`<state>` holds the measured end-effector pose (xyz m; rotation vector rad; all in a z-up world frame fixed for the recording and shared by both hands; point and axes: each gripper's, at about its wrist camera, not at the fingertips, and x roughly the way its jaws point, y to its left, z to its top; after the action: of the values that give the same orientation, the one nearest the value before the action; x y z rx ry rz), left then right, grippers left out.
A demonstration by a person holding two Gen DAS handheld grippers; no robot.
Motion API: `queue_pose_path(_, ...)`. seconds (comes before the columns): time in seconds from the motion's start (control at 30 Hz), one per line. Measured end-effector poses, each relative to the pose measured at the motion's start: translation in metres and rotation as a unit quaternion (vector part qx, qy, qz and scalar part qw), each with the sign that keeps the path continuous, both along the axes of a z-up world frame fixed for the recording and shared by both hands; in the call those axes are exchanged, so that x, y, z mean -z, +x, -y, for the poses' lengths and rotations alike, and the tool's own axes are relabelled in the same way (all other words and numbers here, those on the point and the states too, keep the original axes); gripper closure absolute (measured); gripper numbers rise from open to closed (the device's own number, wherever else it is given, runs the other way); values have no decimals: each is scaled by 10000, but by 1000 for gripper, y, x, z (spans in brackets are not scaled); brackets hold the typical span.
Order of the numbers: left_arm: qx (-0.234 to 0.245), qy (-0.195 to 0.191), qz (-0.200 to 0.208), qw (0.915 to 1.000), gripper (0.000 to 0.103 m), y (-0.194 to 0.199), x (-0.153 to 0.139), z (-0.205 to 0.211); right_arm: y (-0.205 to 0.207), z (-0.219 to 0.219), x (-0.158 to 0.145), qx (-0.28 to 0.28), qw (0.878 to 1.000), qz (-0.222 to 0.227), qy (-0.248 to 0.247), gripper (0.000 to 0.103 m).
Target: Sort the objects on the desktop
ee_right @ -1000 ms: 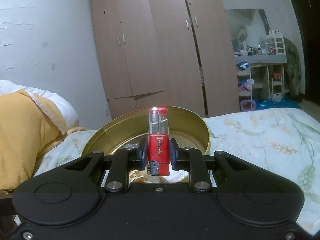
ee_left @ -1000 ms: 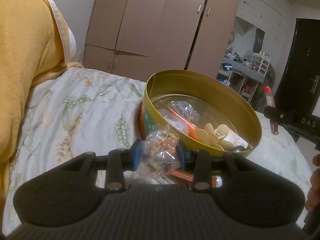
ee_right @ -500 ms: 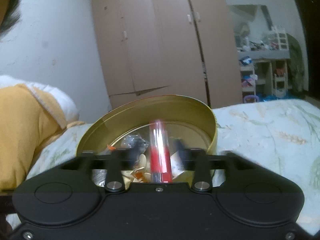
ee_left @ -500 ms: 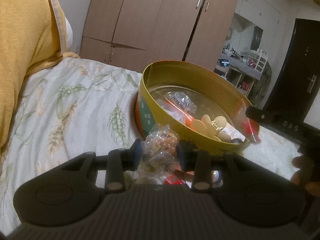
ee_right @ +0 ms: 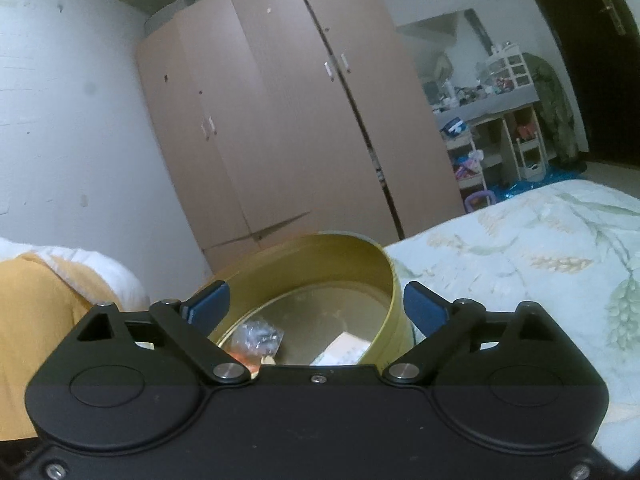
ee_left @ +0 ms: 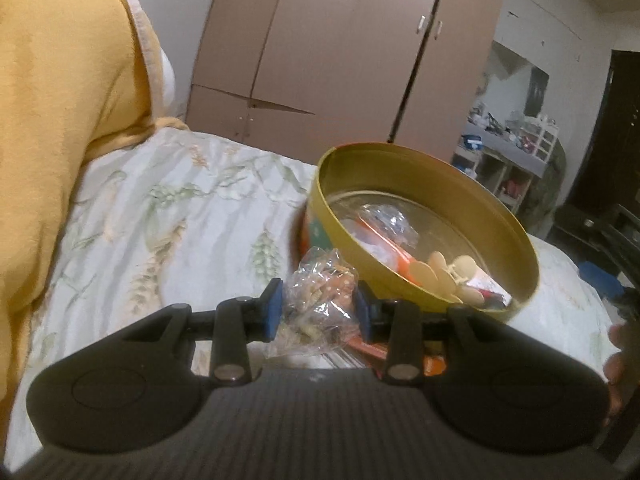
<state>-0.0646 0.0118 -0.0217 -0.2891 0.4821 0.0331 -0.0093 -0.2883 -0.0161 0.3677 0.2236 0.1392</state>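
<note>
My left gripper [ee_left: 318,312] is shut on a clear plastic bag of small beige and orange pieces [ee_left: 322,300], held just in front of the near left wall of a round gold tin [ee_left: 420,160]. The tin holds another clear bag [ee_left: 386,220], an orange item, beige discs [ee_left: 440,268] and a red lighter [ee_left: 490,294] near its right wall. My right gripper [ee_right: 316,304] is open and empty, its blue pads spread above the tin [ee_right: 320,248]. In the right wrist view the tin shows a clear bag [ee_right: 260,334] and a white card [ee_right: 344,346].
The tin stands on a bed with a pale leaf-print cover [ee_left: 180,216]. A yellow blanket [ee_left: 60,100] is piled at the left. Brown wardrobes [ee_left: 340,48] stand behind, with cluttered shelves [ee_left: 516,152] at the right. An orange packet [ee_left: 432,364] lies under my left gripper.
My right gripper opened and let go of the red lighter, which now lies in the tin. My left gripper kept hold of the bag beside the tin.
</note>
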Motion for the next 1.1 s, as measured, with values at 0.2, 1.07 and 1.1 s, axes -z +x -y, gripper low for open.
queue_pose_path(0.2, -235, -31, 109, 9997, 62, 0, -3, -7, -5, 10, 2, 218, 9997, 68, 76, 7)
queue_pose_path(1.07, -781, 294, 385, 9958, 62, -14, -17, -3, -192, 20, 4, 538, 9703, -1832, 1488, 3)
queue_pose_path(1.1, -769, 294, 325, 9961, 62, -15, -20, -2, -185, 27, 12, 536, 9640, -1981, 1689, 3)
